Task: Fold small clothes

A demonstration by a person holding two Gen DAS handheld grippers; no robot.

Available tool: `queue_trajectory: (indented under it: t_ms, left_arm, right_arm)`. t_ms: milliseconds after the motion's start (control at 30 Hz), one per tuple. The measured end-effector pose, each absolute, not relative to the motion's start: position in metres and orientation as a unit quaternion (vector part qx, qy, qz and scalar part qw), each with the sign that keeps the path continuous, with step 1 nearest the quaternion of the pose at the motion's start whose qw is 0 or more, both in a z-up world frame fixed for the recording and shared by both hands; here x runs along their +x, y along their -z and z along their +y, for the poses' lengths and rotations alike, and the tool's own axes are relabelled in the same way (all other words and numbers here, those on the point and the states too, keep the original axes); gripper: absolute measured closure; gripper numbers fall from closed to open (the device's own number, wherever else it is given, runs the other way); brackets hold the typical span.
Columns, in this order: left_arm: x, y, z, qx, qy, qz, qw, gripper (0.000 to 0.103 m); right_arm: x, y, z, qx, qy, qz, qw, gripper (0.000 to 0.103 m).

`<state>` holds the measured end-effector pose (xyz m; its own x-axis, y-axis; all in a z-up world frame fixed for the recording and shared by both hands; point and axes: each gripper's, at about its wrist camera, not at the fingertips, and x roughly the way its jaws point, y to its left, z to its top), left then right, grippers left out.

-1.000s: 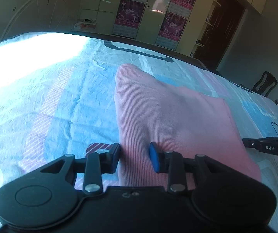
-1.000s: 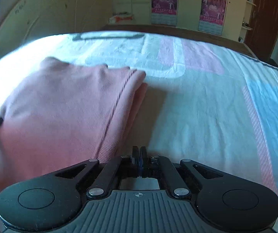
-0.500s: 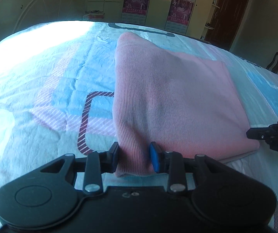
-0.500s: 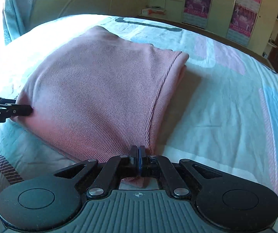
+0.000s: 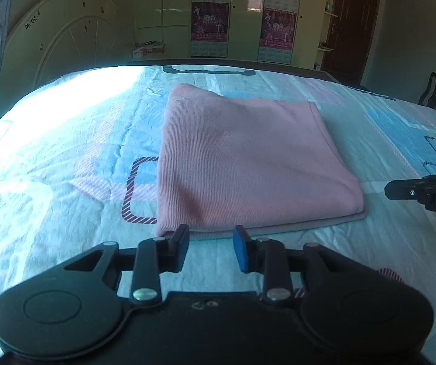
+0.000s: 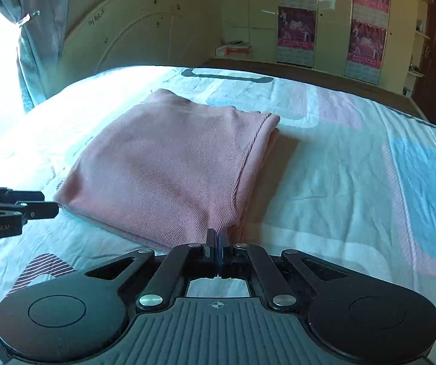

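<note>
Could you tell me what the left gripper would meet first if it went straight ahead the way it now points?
Most likely the near edge of the folded pink garment, lying just beyond the left gripper, whose jaws stand open and empty. Depth is hard to judge; pointing lower, it would meet the bedsheet first.

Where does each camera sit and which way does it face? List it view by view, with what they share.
Left wrist: sits on the left gripper, low over the bed sheet, and faces the folded pink garment and the wardrobe posters. Its own fingers are open, and the right gripper shows at the right edge.
Right wrist: sits on the right gripper and faces the garment's near right corner. Its own fingers are shut, and the left gripper pokes in at the left edge.
Shared: garment, sheet, posters, and each other's gripper.
</note>
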<state>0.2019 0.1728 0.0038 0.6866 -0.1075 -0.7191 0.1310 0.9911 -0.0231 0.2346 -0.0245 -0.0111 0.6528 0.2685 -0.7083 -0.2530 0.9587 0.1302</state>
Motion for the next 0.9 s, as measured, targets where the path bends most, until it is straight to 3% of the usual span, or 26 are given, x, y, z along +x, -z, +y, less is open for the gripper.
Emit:
queue_trajectory:
  t_ms: [133, 200, 267, 300, 333, 367, 600, 900]
  left_arm:
    - [0.176, -0.009, 0.158, 0.017, 0.066, 0.382, 0.922, 0.073]
    - [0.162, -0.012, 0.15, 0.019, 0.063, 0.377, 0.924, 0.061]
    - [0.147, -0.018, 0.142, 0.02, 0.047, 0.357, 0.933, 0.008]
    - [0.136, -0.023, 0.138, 0.023, 0.04, 0.339, 0.94, 0.003]
    - [0.127, -0.027, 0.135, 0.027, 0.036, 0.329, 0.943, 0.002]
    - [0.12, -0.031, 0.131, 0.032, 0.033, 0.328, 0.944, 0.0]
    - [0.067, -0.063, 0.117, 0.026, 0.038, 0.314, 0.948, 0.0]
    - [-0.005, -0.101, 0.099, 0.029, 0.055, 0.269, 0.961, 0.0]
  right_arm:
    - [0.205, -0.002, -0.031, 0.024, -0.135, 0.384, 0.913, 0.103]
    - [0.19, -0.006, -0.032, 0.024, -0.134, 0.382, 0.914, 0.103]
    - [0.174, -0.008, -0.032, 0.022, -0.13, 0.385, 0.914, 0.098]
    - [0.166, -0.009, -0.033, 0.022, -0.121, 0.387, 0.914, 0.063]
    - [0.157, -0.01, -0.035, 0.023, -0.112, 0.381, 0.917, 0.007]
    - [0.146, -0.012, -0.037, 0.024, -0.106, 0.368, 0.923, 0.002]
    - [0.087, -0.027, -0.046, 0.016, -0.078, 0.372, 0.925, 0.0]
    - [0.006, -0.072, -0.045, 0.005, -0.082, 0.315, 0.945, 0.0]
